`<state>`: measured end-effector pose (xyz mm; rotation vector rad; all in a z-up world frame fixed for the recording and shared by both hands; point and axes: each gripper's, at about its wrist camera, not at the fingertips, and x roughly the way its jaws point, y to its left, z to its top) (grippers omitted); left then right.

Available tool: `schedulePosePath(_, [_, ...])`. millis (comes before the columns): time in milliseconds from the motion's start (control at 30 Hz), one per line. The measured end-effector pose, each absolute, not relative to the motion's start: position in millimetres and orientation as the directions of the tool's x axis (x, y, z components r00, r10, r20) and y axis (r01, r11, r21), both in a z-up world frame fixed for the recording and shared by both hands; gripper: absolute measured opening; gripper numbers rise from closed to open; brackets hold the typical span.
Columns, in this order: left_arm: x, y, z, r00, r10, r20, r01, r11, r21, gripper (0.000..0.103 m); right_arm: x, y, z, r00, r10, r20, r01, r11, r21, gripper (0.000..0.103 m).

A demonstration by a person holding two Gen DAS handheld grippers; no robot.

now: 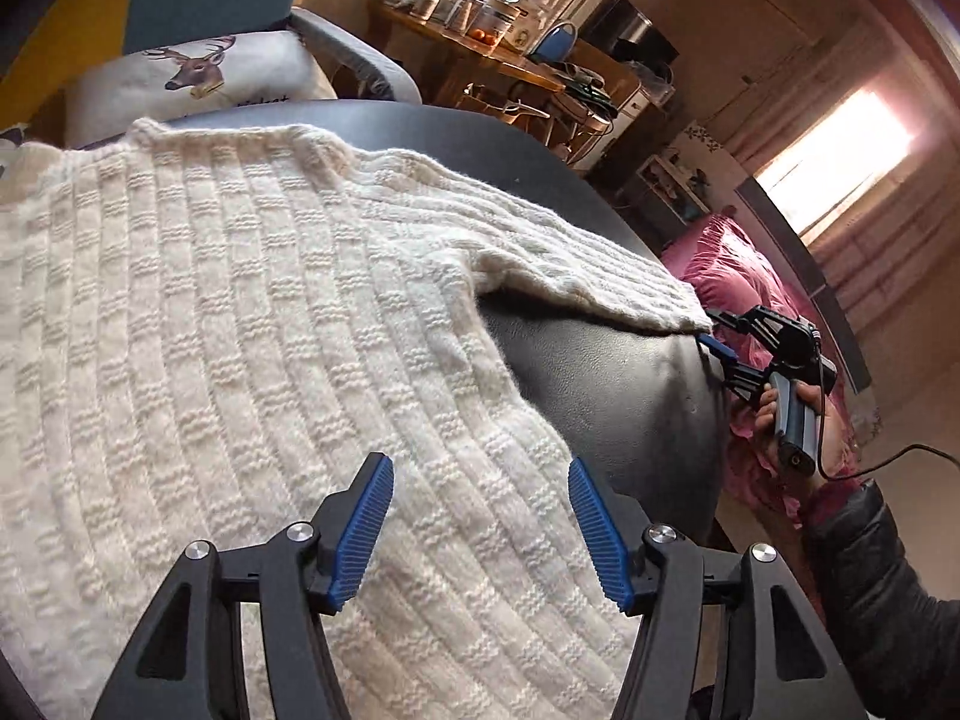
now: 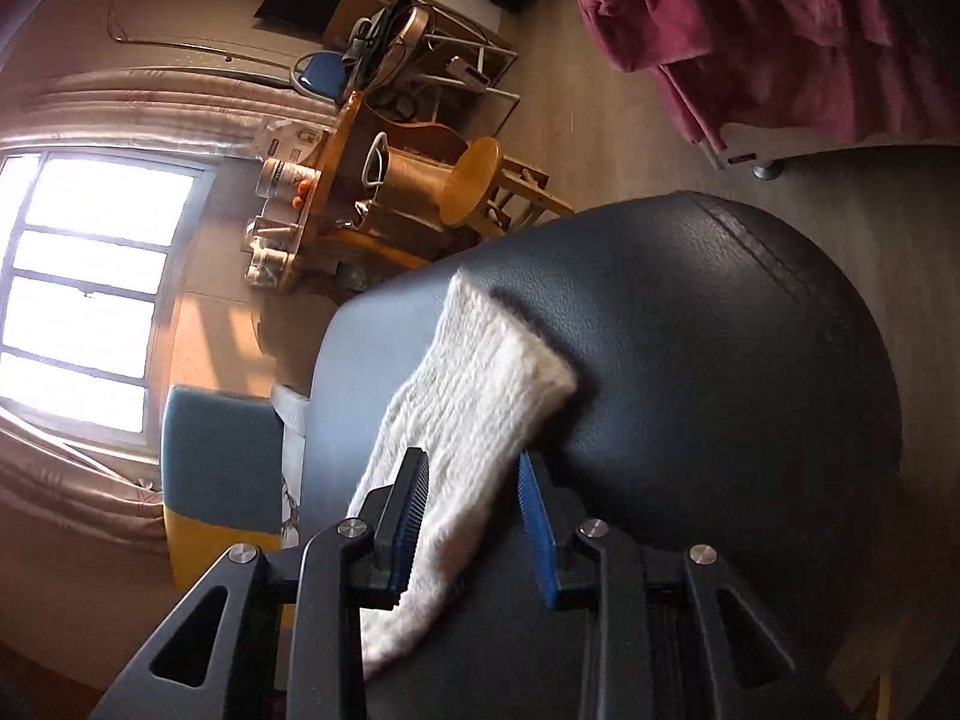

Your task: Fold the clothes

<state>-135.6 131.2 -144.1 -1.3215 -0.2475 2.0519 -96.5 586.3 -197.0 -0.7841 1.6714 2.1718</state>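
Barely | I'm spreading the cream knit sweater (image 1: 240, 312) unfolded on the black cushion (image 1: 612, 372) | right gripper (image 2: 474, 516) straddling the sleeve cuff (image 2: 480, 396) at the cushion's edge, unclamped | left gripper (image 1: 480, 534) hovering wide, empty.

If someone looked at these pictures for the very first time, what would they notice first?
Probably the big fluffy cream knitted sweater, spread flat over a dark leather-look surface. Its sleeve stretches out to the side, where the right gripper sits open around the cuff. The left gripper hangs open over the sweater's body, and a deer-print pillow sits behind.
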Motion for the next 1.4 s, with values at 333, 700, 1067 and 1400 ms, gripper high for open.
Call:
schedulePosePath(333, [-151, 143, -131, -0.203, 0.651, -0.731, -0.398, -0.737, -0.546, 0.063, -133, 545, -154, -0.788, -0.091, -0.608, -0.415, -0.652, 0.634, 0.008])
schedulePosePath(700, [-218, 288, -95, 0.000, 0.744, -0.668, -0.450, -0.597, -0.665, 0.066, -150, 448, -153, -0.672, -0.162, -0.723, -0.082, -0.954, 0.290, 0.008])
schedulePosePath(1067, [-256, 352, -150, 0.146, 0.769, -0.623, -0.214, -0.590, -0.778, 0.066, -151, 429, -159, -0.641, -0.107, -0.760, 0.011, -0.991, 0.130, 0.008])
schedulePosePath(1400, [-263, 373, -154, 0.081, 0.693, -0.717, -0.230, -0.687, -0.690, 0.008, -156, 421, -157, -0.662, -0.057, -0.747, -0.015, -0.996, 0.089, 0.013])
